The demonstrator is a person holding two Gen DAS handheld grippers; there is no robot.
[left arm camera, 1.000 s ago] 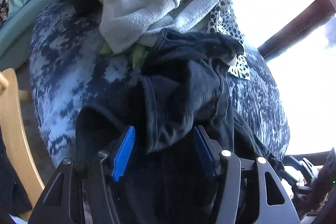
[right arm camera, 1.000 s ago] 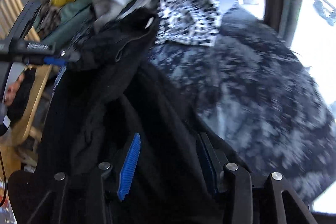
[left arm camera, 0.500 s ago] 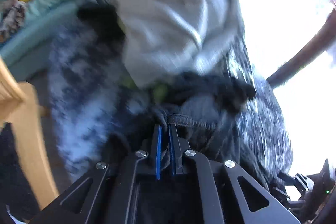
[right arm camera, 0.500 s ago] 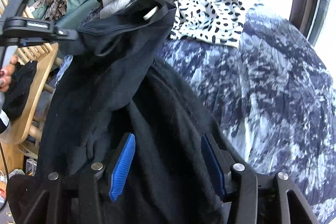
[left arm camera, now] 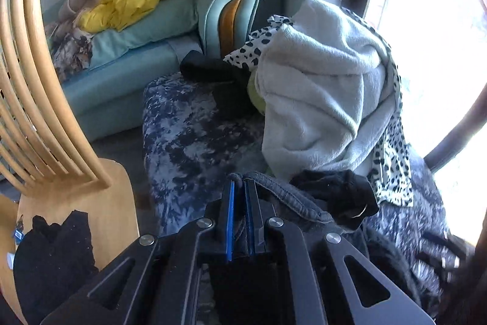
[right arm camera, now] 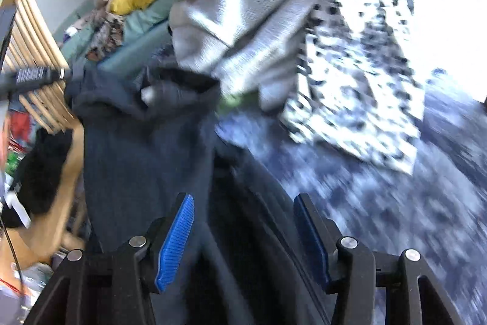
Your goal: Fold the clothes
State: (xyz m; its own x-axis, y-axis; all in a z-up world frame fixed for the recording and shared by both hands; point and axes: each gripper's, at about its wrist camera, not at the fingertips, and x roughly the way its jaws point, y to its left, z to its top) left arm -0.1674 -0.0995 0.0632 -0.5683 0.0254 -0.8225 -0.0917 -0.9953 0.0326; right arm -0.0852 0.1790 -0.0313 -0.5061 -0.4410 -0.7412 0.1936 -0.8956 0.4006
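Reaching forward over the mottled blue-and-white bedspread (left arm camera: pixel 194 142), the left gripper (left arm camera: pixel 239 188) has its blue-padded fingers (left arm camera: pixel 229 218) pressed nearly together on the hemmed edge of a dark charcoal knit garment (left arm camera: pixel 286 197), which trails away to its right. Seen from the right wrist, that same gripper (right arm camera: pixel 45 75) sits far off to the left, holding the garment (right arm camera: pixel 146 142) up by a corner so the cloth hangs and drapes toward the nearer tool. The right gripper (right arm camera: pixel 243 233) is tilted, its blue pads (right arm camera: pixel 176 239) standing wide apart with the dark fabric lying between them; whether either pad touches the cloth I cannot tell. Beyond both tools slumps a pale grey fleece garment (left arm camera: pixel 322 87) over a black-spotted white cloth (left arm camera: pixel 392 169). A pale wooden slatted chair (left arm camera: pixel 45 118) stands left of the left gripper.
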